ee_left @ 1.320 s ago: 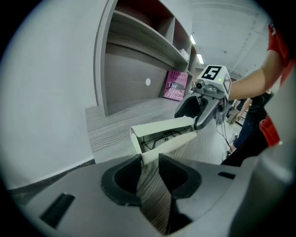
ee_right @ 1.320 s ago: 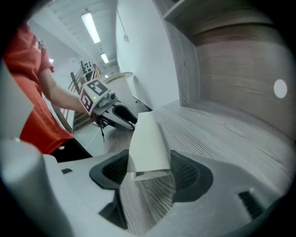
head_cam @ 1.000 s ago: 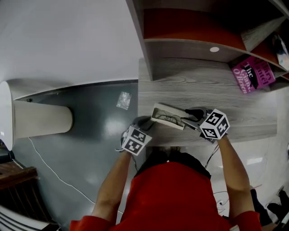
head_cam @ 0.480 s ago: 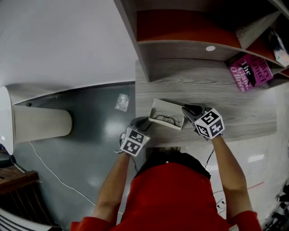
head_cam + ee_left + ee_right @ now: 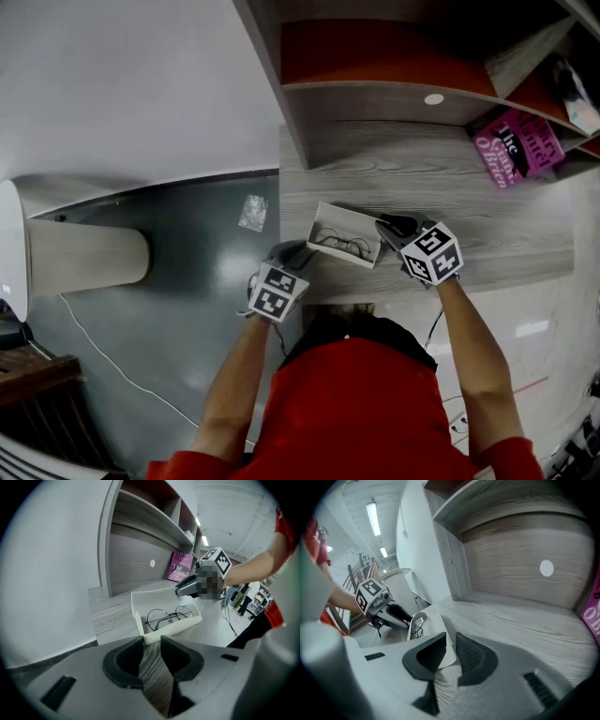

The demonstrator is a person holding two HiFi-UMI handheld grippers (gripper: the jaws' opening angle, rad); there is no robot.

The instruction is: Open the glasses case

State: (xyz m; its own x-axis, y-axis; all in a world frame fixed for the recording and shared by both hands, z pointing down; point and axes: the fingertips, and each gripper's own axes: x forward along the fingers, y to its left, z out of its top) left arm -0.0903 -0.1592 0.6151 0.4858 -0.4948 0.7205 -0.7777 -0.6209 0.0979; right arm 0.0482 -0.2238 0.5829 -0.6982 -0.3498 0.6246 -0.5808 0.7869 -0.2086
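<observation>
The light is bright and even all round, an indoor white. Ceiling strip lamps (image 5: pixel 374 517) sit at the upper left of my right gripper view, washed out to plain white. In the head view the floor (image 5: pixel 216 272) carries a pale sheen of glare, and the shelf (image 5: pixel 394 47) recess at the top lies in shade. The glasses case (image 5: pixel 430 624) throws a soft shadow on the desk (image 5: pixel 525 620). Both gripper views bend straight lines and go black at the corners. My own jaws, close to each lens, look soft.
</observation>
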